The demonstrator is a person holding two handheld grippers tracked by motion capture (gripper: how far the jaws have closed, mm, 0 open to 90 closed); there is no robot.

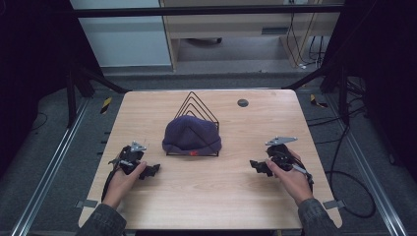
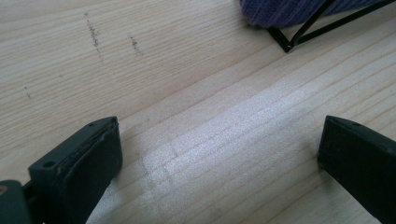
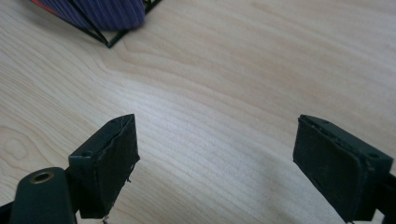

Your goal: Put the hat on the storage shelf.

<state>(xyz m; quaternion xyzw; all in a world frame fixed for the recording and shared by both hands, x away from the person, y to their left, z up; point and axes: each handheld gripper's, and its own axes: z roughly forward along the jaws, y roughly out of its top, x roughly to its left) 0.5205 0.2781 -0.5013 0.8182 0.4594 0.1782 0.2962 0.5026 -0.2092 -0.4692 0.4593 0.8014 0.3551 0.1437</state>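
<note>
The purple hat (image 1: pixel 192 133) on the wire rack (image 1: pixel 197 104) looks soft and light, best pinched at its thick near edge; both grippers' jaws are spread wide.

One purple knit hat (image 1: pixel 191 134), one black wire rack (image 1: pixel 197 105), one wooden table (image 1: pixel 216 191), two handheld grippers, left gripper (image 1: pixel 151 170), right gripper (image 1: pixel 257 166)

Pale wooden table (image 1: pixel 211 196) on a grey floor. Near its far edge, right of centre, a small dark round disc (image 1: pixel 242 103). On the wood, faint dark scuff marks (image 2: pixel 93 35). Beside the far corners, yellow-and-black striped tape (image 1: pixel 106 104) on the floor. Along the left, a metal rail (image 1: pixel 49 172). To the right, black cables (image 1: pixel 344 196) looping over the floor. Beyond, a light wooden cabinet (image 1: pixel 236 29) next to a white panel (image 1: pixel 123 34).
</note>
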